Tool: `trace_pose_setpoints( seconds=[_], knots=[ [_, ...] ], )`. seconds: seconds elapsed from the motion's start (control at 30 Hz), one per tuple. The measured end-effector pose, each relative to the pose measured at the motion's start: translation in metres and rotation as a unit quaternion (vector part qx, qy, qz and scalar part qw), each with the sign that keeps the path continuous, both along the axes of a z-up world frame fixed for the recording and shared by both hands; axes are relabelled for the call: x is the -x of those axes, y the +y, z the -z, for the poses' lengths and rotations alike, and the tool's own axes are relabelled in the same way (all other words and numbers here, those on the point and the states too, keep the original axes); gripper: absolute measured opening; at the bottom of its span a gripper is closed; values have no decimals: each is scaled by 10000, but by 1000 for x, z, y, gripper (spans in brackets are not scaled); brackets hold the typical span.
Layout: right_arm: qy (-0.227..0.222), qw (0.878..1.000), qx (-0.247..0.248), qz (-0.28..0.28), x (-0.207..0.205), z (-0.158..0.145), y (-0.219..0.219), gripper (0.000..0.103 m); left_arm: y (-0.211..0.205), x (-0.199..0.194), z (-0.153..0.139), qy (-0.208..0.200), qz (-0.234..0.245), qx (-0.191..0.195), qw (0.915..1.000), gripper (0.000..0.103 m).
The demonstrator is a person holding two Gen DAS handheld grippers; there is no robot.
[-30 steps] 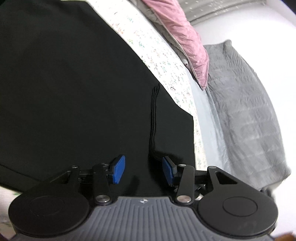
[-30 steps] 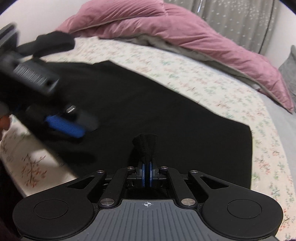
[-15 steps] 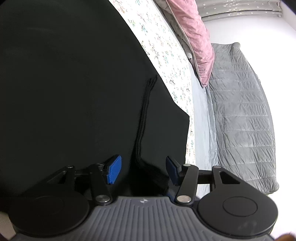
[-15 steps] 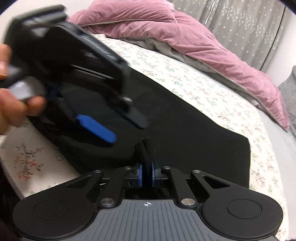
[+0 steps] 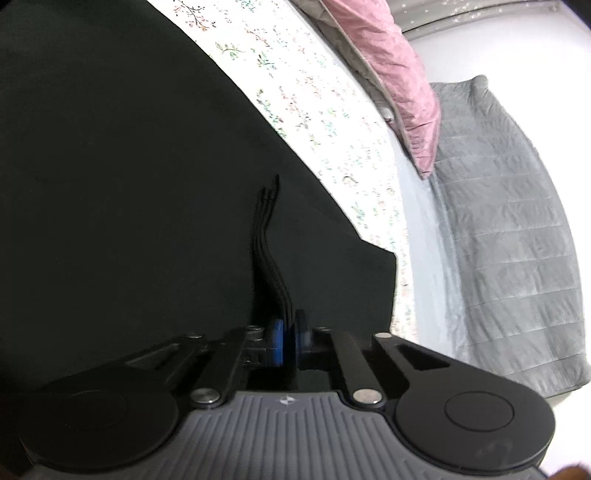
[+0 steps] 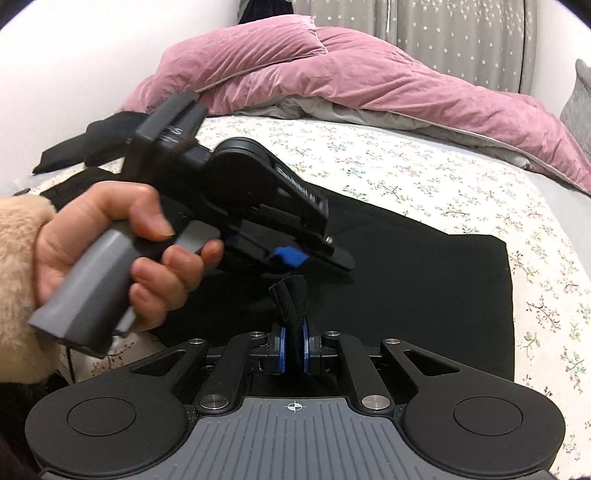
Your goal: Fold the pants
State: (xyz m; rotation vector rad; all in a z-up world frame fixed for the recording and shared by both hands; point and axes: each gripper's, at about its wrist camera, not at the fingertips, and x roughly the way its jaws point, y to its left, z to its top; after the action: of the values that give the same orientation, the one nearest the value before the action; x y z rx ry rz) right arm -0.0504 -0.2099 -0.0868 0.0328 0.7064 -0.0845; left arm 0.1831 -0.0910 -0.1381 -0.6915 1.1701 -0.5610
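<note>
Black pants point(image 5: 147, 184) lie spread on the floral bed sheet point(image 5: 295, 92). My left gripper point(image 5: 289, 345) is closing its jaws, and the blue pads pinch a layered edge of the pants that rises between them. In the right wrist view a hand point(image 6: 110, 251) holds that left gripper point(image 6: 295, 256) just above and left of my right gripper point(image 6: 293, 356). The right gripper is shut on an upright bunched fold of the pants point(image 6: 424, 280).
A pink duvet point(image 6: 369, 74) is heaped at the far side of the bed, with a starred curtain point(image 6: 443, 33) behind it. A grey quilt point(image 5: 509, 240) lies beyond the bed's right edge. Another dark garment point(image 6: 92, 140) sits at the far left.
The left gripper's jaws went from wide apart to closed on the pants' layered edge. In the right wrist view the left gripper moved right, close to the right gripper, which keeps its grip.
</note>
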Motion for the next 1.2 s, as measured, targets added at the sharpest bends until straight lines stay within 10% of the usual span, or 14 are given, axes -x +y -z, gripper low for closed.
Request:
trace_pose_setpoints(
  seconds=[0.17,0.27,0.53,1.2],
  knots=[
    [237,9985,-244,-434,-6,1,1,25,8,8,-25,-678,35,-854,9940,18],
    [132,9982,-169,-556,-2,-2,10,65,23,9,-37,-907,72,-1208,9885,18],
    [18,9983,-297,-501,-17,-6,6,66,84,17,-59,-1480,-99,-2154,9652,18],
    [294,9993,-5,-240,-72,9,13,66,198,14,-100,-1624,-1179,-2979,9333,18]
  ],
)
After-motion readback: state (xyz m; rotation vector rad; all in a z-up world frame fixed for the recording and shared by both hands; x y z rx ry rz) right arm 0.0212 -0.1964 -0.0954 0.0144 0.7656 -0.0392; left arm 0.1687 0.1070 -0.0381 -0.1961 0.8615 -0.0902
